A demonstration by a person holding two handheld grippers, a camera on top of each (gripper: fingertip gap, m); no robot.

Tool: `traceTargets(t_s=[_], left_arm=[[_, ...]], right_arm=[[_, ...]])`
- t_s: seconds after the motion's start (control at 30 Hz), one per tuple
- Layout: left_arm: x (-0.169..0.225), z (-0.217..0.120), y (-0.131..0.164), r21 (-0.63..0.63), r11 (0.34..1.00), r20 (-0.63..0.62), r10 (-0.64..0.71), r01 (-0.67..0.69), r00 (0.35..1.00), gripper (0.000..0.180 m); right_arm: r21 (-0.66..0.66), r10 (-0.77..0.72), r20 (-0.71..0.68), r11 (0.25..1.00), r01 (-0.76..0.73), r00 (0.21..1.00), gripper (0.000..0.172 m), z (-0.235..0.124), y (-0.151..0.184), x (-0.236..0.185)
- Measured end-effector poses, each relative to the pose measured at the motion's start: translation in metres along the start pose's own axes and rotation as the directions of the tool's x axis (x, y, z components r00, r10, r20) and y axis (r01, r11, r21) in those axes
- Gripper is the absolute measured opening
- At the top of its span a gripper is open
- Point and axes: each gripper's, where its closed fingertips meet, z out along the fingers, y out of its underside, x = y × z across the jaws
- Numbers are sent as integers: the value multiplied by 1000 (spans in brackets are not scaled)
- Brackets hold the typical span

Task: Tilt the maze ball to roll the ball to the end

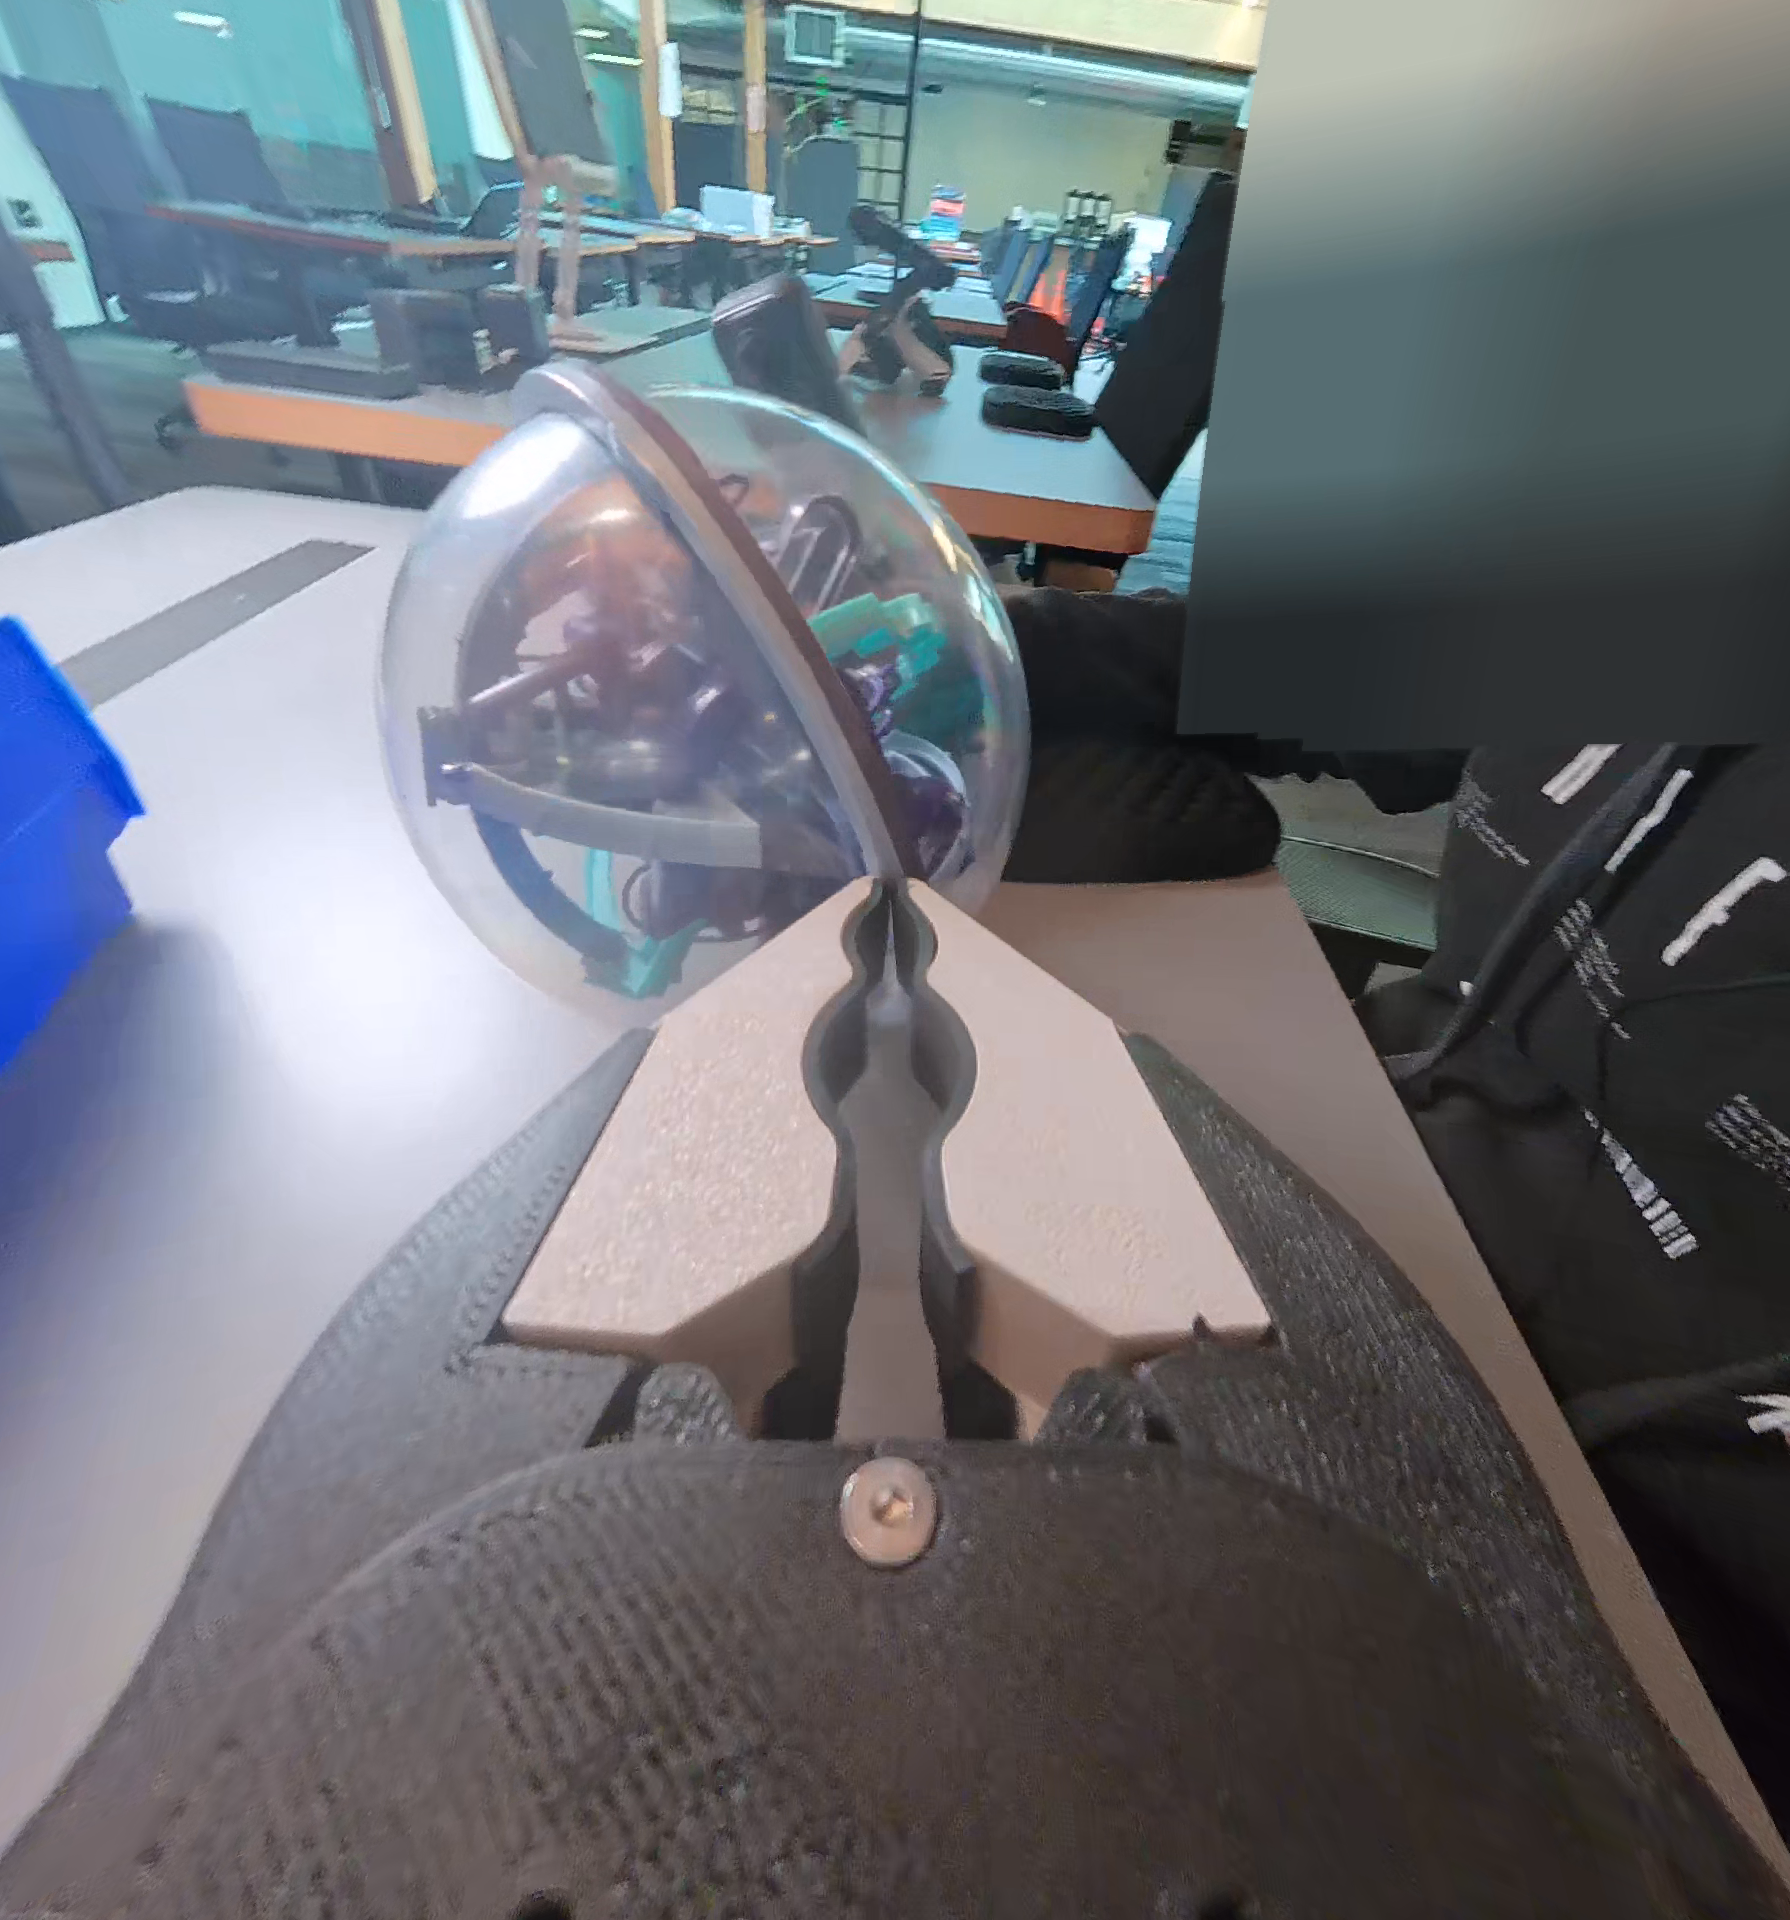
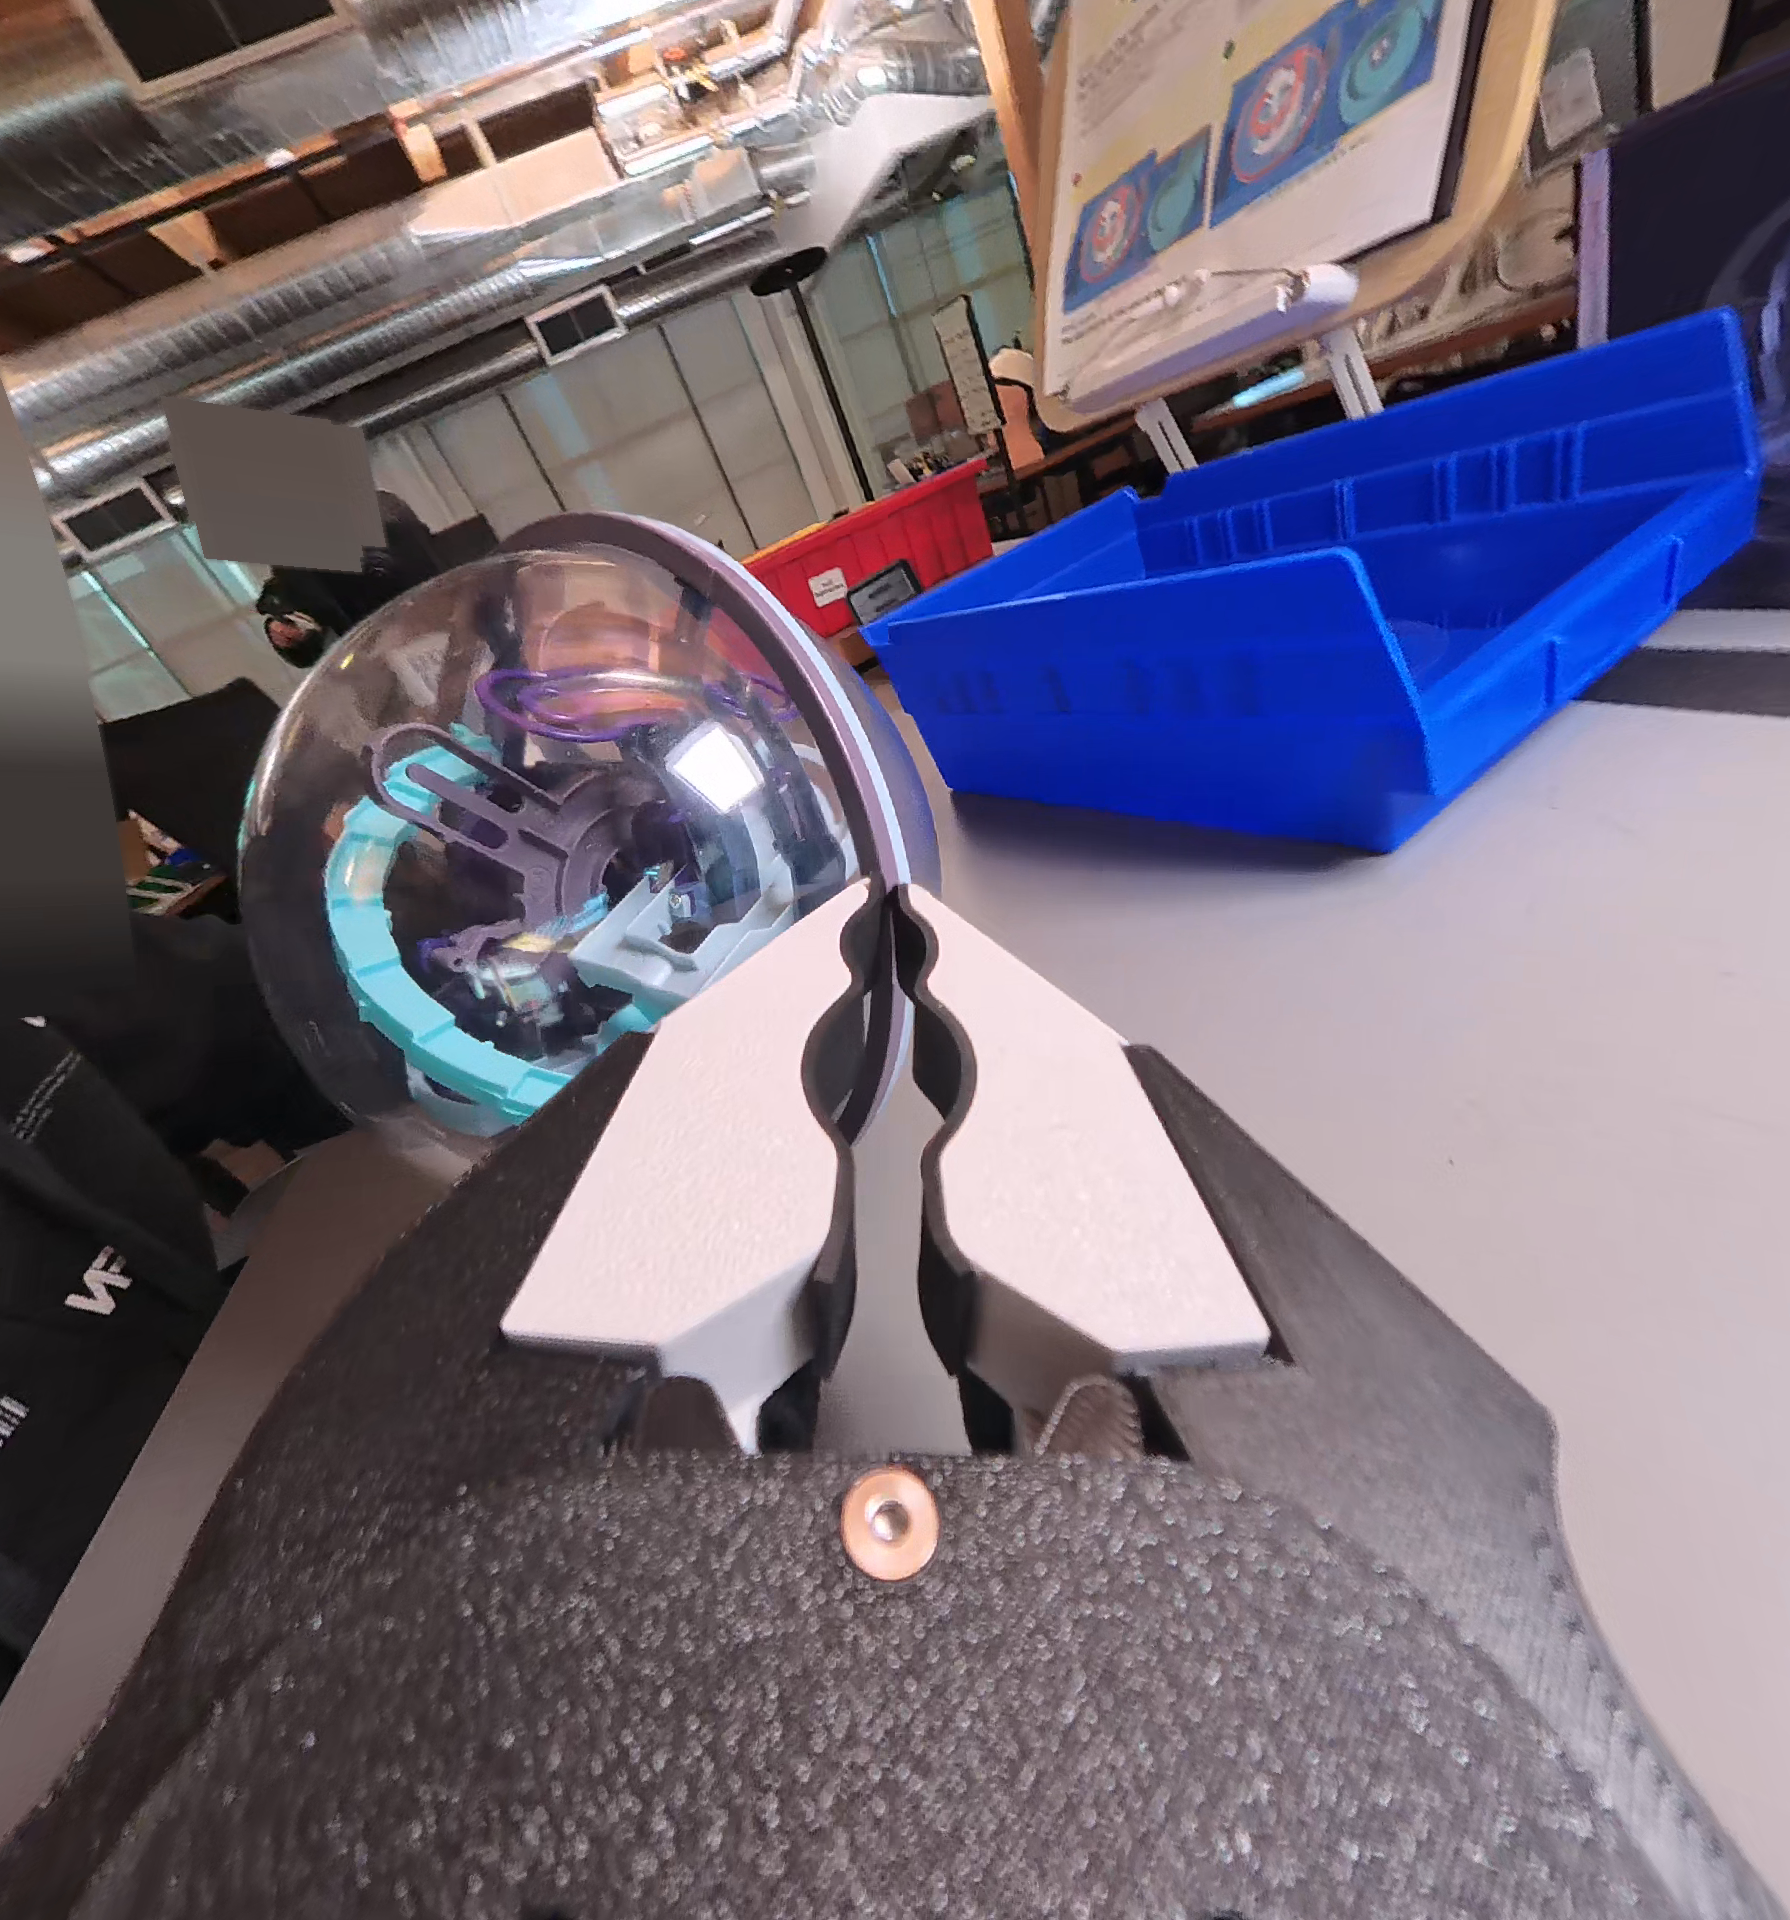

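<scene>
On grey table (image 2: 1390, 1039), clear maze ball (image 2: 517, 831), tilted rim, teal, purple, perhaps grey tracks

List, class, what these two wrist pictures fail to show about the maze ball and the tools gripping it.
- The small ball inside the maze ball: not findable in either view; tracks, glare and blur hide it.
- The track's end: not identifiable.
- The far side of the rim: hidden by the sphere itself.
- Whether the sphere touches the table: its underside is covered by the right tool and the left tool.
- The blue bin: cut off by the left view's edge.
</scene>
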Motion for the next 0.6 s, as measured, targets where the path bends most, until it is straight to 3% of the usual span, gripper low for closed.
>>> traceTargets(t_s=[0.13,0.37,0.6], left_arm=[[-18,-3,6,3,997,52,-81,81,995,1],[-24,-6,2,63,979,30,-195,193,980,27],[-42,-12,1,127,947,91,-306,294,948,24]], right_arm=[[-27,39,-12,999,-39,999,0,1,4,4],[-44,51,-11,998,-52,999,0,3,7,3],[-52,52,14,997,-51,999,0,3,9,-3]])
